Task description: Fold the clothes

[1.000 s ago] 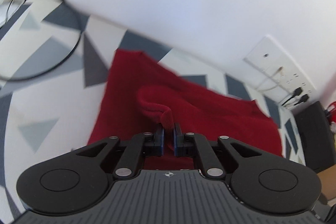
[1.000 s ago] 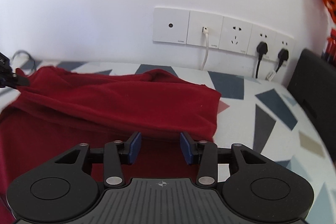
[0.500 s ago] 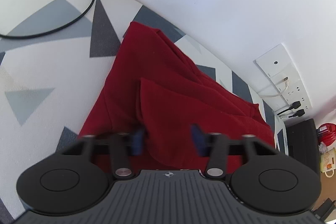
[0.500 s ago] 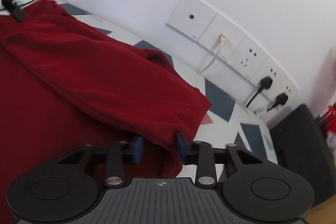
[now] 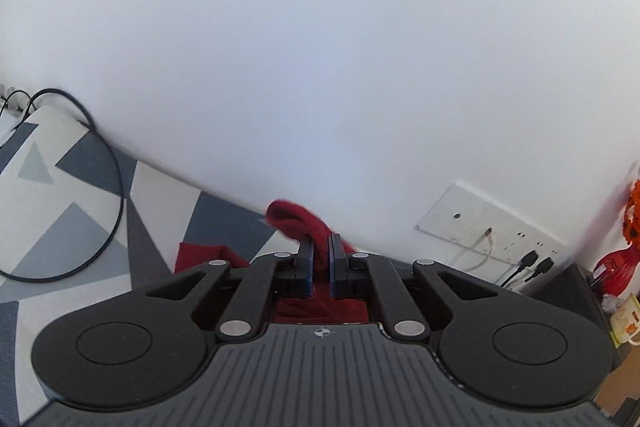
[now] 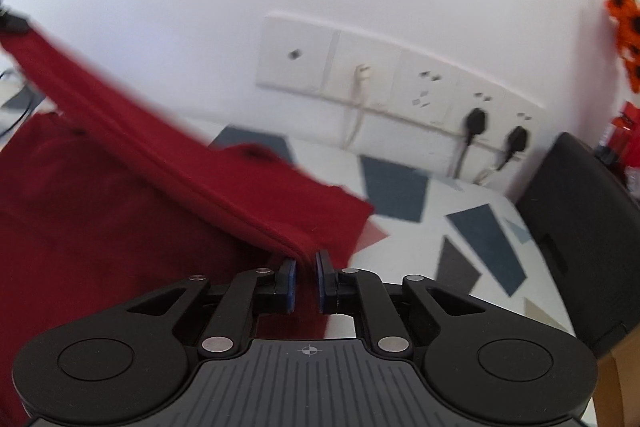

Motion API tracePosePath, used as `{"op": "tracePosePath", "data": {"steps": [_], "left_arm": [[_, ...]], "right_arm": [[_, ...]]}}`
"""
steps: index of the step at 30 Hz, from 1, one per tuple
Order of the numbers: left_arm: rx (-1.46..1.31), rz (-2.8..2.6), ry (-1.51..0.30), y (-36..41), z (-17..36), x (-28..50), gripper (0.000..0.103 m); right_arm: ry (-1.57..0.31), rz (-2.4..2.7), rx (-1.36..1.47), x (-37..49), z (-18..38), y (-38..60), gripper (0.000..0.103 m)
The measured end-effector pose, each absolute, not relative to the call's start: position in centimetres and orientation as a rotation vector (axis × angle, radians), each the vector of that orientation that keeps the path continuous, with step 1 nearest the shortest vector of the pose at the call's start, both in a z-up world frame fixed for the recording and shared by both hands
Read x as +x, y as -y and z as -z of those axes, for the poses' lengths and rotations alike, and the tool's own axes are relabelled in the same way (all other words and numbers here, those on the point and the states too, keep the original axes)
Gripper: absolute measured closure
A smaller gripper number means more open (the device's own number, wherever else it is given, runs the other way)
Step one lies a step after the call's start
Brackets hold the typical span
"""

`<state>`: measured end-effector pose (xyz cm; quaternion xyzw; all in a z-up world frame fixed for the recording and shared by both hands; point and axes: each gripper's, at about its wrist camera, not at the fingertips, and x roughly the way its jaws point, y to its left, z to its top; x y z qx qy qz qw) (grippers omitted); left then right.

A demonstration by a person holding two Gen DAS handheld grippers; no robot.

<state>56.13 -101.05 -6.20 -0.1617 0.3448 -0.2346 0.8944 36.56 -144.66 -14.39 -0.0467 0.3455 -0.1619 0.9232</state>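
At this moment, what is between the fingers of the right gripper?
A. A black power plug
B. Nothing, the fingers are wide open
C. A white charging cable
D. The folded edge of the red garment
D: in the right wrist view the right gripper has its jaws closed on the folded edge of the red garment, which stretches taut up to the left, while the black plugs stay in the wall sockets.

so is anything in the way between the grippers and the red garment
Nothing visible. The left gripper and the right gripper are each shut on the red garment, with its edge stretched taut between them above the patterned table.
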Motion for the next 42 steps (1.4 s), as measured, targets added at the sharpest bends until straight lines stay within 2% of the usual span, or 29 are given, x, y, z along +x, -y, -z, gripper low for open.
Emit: {"op": "tracePosePath", "data": {"steps": [2, 6, 9, 13, 15, 21, 26, 28, 29, 30, 31, 39, 42], "left_arm": [[-0.305, 0.432, -0.785, 100.7, 8.6, 56.7, 0.096], [-0.194, 0.364, -0.900, 100.6, 13.8, 57.6, 0.096], [-0.175, 0.362, -0.938, 100.5, 15.4, 57.6, 0.095], [-0.178, 0.369, -0.928, 100.0, 15.2, 57.1, 0.095], [-0.198, 0.367, -0.934, 99.8, 15.1, 57.4, 0.095], [-0.262, 0.377, -0.945, 99.3, 13.6, 58.0, 0.095], [-0.264, 0.356, -0.990, 99.8, 13.2, 58.1, 0.095], [-0.273, 0.352, -0.997, 99.8, 13.0, 58.2, 0.095], [-0.278, 0.352, -1.000, 99.7, 13.0, 58.2, 0.095], [-0.282, 0.352, -1.004, 99.7, 13.0, 58.2, 0.095], [-0.286, 0.352, -1.007, 99.7, 12.9, 58.2, 0.095], [-0.272, 0.350, -1.092, 100.3, 16.2, 56.7, 0.095], [-0.226, 0.348, -1.042, 100.9, 16.4, 56.2, 0.095]], "right_arm": [[-0.768, 0.258, -0.133, 36.8, 15.0, 144.0, 0.073], [-0.737, 0.202, -0.116, 36.8, 14.0, 144.3, 0.062], [-0.692, 0.222, -0.023, 37.3, 12.7, 145.9, 0.055], [-0.683, 0.267, 0.059, 38.7, 12.9, 148.0, 0.056], [-0.722, 0.260, 0.032, 39.3, 13.8, 147.9, 0.059], [-0.758, 0.181, -0.163, 38.4, 14.8, 145.4, 0.057], [-0.785, 0.142, -0.289, 37.4, 15.8, 144.2, 0.061], [-0.788, 0.145, -0.329, 37.2, 16.1, 143.9, 0.067], [-0.787, 0.152, -0.345, 37.2, 16.2, 143.9, 0.074], [-0.785, 0.158, -0.362, 37.2, 16.4, 143.9, 0.089], [-0.785, 0.156, -0.375, 37.1, 16.5, 144.0, 0.097], [-0.788, 0.194, -0.380, 36.0, 16.3, 145.8, 0.099], [-0.804, 0.180, -0.405, 36.2, 17.0, 145.5, 0.099]]}}
